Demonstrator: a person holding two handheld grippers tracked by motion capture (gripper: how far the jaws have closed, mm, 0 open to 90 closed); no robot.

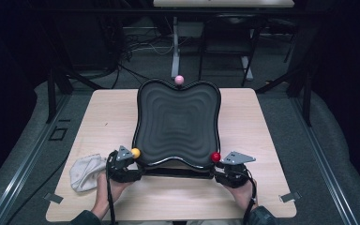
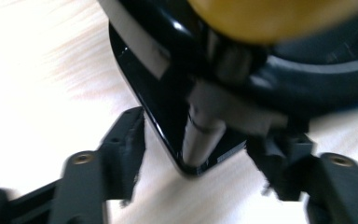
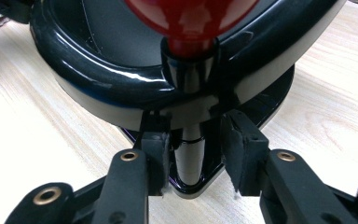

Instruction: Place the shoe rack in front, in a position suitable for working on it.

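A black rippled tray (image 1: 177,123) stands tilted on a black base plate (image 3: 265,105) in the middle of the table. Its rim carries a yellow ball (image 1: 135,153) at the near left, a red ball (image 1: 215,157) at the near right and a pink ball (image 1: 179,80) at the far edge. My left gripper (image 2: 205,149) is open, its jaws wide on either side of the post (image 2: 200,140) under the yellow ball (image 2: 270,18). My right gripper (image 3: 196,142) is open too, its pads standing just clear of the post (image 3: 189,158) below the red ball (image 3: 191,18).
A crumpled white cloth (image 1: 86,171) lies on the wooden table (image 1: 258,136) just left of my left hand. Dark table legs, cables and another desk's frame stand on the floor beyond the far edge.
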